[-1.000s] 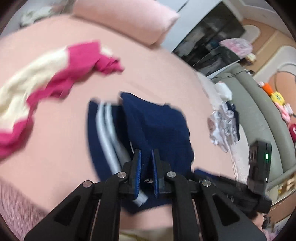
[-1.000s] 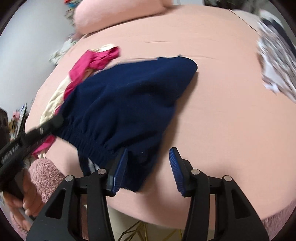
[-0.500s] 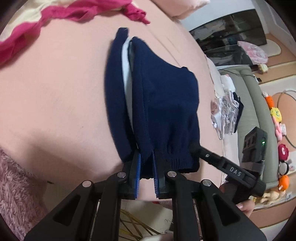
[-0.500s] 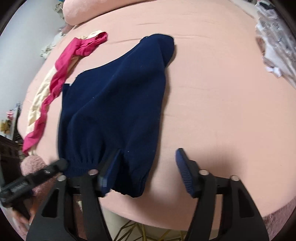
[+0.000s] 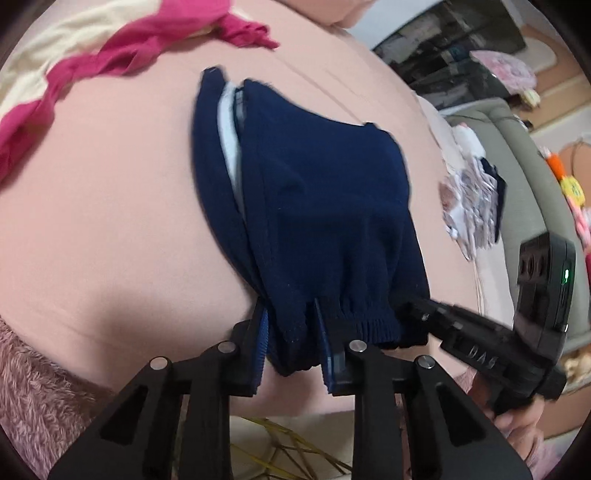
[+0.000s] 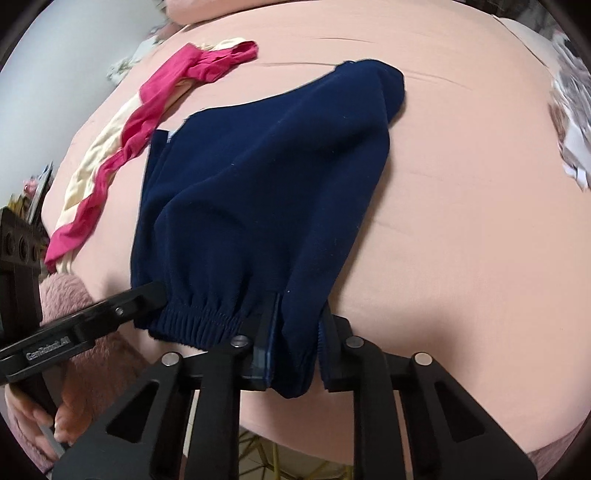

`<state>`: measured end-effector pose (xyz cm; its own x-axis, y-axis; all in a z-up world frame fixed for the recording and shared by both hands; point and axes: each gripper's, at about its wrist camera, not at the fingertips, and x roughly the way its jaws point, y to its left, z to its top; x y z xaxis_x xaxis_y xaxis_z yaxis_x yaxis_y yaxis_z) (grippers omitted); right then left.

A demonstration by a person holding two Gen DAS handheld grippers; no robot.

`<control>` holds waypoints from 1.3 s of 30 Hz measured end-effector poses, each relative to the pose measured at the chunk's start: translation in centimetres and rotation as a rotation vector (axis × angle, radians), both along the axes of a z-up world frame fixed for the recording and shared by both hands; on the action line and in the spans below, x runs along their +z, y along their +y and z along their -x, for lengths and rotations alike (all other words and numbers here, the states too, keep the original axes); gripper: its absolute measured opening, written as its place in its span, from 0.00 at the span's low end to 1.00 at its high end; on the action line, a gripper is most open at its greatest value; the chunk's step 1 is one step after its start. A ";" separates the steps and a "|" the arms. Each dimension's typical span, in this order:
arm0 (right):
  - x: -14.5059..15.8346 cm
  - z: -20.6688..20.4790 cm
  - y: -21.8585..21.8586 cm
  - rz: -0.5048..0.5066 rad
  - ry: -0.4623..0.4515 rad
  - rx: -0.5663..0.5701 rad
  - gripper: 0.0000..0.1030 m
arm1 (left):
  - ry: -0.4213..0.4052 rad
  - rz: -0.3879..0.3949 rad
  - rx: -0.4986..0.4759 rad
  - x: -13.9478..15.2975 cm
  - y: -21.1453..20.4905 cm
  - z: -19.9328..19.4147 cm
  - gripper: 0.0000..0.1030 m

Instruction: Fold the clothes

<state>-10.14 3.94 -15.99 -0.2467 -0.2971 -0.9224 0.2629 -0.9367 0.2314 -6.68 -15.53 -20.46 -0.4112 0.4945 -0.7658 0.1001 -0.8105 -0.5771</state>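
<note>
Gripping navy shorts (image 5: 325, 206) by the elastic waistband at the near edge of the pink bed (image 5: 110, 221).
Left gripper (image 5: 293, 347) and right gripper (image 6: 293, 354) each pinch it; uneven pulling could skew the folded layers, exposing the white stripe (image 5: 229, 140).

Wide bed under a smooth pink sheet (image 6: 461, 206), fuzzy pink blanket (image 5: 40, 398) along the near edge. Pink pillow (image 5: 343, 14) at the far end. Grey sofa (image 5: 524, 162) beside, dark cabinet (image 5: 454, 40) beyond. Pale wall (image 6: 55, 62) opposite.
</note>
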 end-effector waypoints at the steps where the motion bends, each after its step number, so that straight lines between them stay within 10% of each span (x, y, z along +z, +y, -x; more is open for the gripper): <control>1: 0.4 -0.2 0.3 0.000 0.004 0.004 0.15 | -0.001 -0.011 -0.017 0.1 0.2 -0.3 0.22; 15: -0.8 -9.3 5.0 0.023 -0.115 -0.131 0.19 | -0.130 0.072 -0.224 0.7 5.3 -5.1 0.26; 21: 3.0 -8.2 7.4 0.130 -0.058 -0.140 0.43 | -0.051 0.009 -0.117 3.2 1.9 -3.5 0.55; 31: 2.6 -1.9 10.0 0.186 -0.009 -0.192 0.60 | -0.054 0.040 -0.094 1.5 3.3 4.8 0.58; 34: 1.7 0.0 10.3 0.203 -0.021 -0.201 0.43 | -0.017 0.107 -0.130 1.7 4.8 4.9 0.28; 35: 1.3 0.6 10.5 0.208 -0.025 -0.204 0.22 | 0.000 0.129 -0.152 2.0 5.6 5.2 0.12; 39: 0.8 2.4 11.0 0.218 -0.027 -0.220 0.08 | 0.076 0.132 -0.241 3.8 8.4 6.1 0.11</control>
<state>-12.56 14.97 -15.20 -0.3038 -0.4311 -0.8496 0.0501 -0.8978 0.4376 -12.81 -7.13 -16.71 -0.3529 0.4831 -0.8013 -0.1438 -0.8742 -0.4637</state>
